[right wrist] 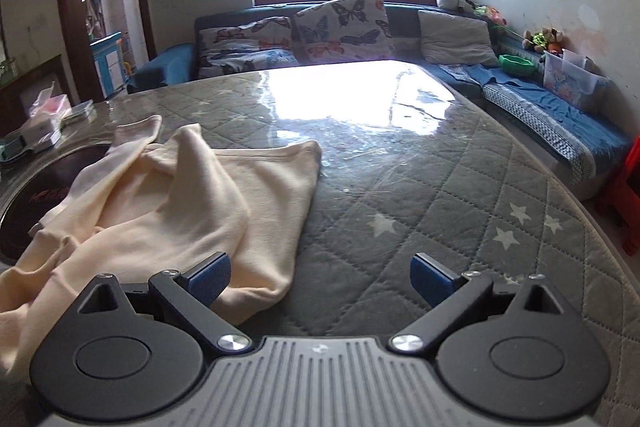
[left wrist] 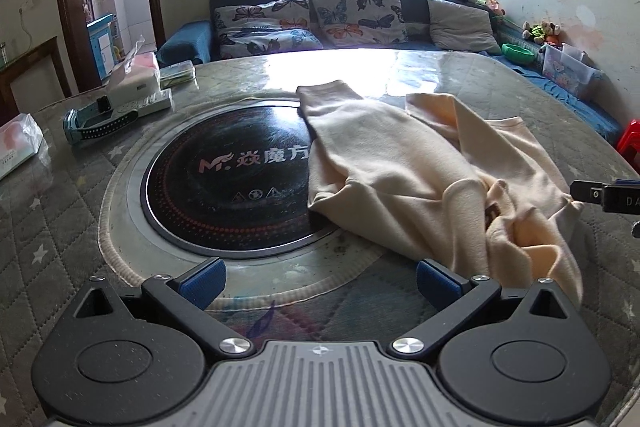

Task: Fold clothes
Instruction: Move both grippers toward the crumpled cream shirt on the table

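A cream long-sleeved garment (left wrist: pixel 404 171) lies crumpled on the round table, partly over the black cooktop; one sleeve reaches toward the far side. In the right wrist view the garment (right wrist: pixel 168 203) lies to the left. My left gripper (left wrist: pixel 320 281) is open and empty, just short of the garment's near edge, which touches its right finger (left wrist: pixel 434 277). My right gripper (right wrist: pixel 322 279) is open and empty; its left finger (right wrist: pixel 210 277) lies over the garment's near corner. The right gripper's tip shows at the right edge of the left wrist view (left wrist: pixel 608 197).
A black round induction cooktop (left wrist: pixel 228 179) is set in the quilted grey table cover (right wrist: pixel 440 211). Tissue packs, a power strip (left wrist: pixel 136 99) and a blue watch (left wrist: pixel 94 125) lie at the left. A sofa with butterfly cushions (left wrist: pixel 352 13) stands behind. A red stool (right wrist: pixel 628 195) stands at the right.
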`<state>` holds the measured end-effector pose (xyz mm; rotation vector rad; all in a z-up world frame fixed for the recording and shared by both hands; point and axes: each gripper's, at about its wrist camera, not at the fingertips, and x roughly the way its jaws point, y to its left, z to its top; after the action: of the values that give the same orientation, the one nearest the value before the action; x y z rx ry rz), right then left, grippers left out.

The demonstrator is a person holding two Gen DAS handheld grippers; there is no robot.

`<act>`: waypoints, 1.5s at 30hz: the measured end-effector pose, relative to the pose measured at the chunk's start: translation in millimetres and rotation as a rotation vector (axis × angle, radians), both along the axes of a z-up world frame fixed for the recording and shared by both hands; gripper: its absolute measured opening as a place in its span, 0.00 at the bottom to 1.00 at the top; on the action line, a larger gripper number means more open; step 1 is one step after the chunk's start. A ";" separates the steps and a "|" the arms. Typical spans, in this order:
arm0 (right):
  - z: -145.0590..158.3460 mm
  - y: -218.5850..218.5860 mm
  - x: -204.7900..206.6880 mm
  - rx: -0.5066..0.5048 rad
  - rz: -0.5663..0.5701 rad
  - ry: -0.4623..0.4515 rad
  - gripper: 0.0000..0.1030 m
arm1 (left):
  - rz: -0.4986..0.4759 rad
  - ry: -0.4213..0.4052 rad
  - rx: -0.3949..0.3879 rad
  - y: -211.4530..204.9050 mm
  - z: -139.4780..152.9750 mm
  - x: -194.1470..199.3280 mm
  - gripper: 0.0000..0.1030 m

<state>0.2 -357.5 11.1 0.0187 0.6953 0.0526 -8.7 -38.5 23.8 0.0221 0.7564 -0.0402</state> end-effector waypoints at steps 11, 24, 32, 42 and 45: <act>8.9 7.5 -18.6 0.022 0.055 0.006 0.90 | -0.015 0.003 -0.010 -12.7 10.0 -1.2 1.00; 19.4 18.5 -43.8 0.011 0.114 -0.023 0.85 | -0.017 0.023 0.010 -23.8 15.3 -3.0 1.00; 23.9 23.7 -49.3 0.004 0.133 -0.036 0.83 | -0.019 0.021 0.002 -24.9 18.6 -0.7 1.00; 20.6 25.7 -46.0 0.010 0.133 -0.013 0.81 | -0.009 0.034 -0.008 -21.9 18.9 4.5 1.00; 20.8 26.5 -44.3 0.012 0.136 -0.010 0.79 | -0.013 0.031 -0.009 -22.2 21.1 6.5 1.00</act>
<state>-44.1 -331.1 32.0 -0.0170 0.6859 0.1871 -2.2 -60.7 44.9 0.0181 0.7872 -0.0560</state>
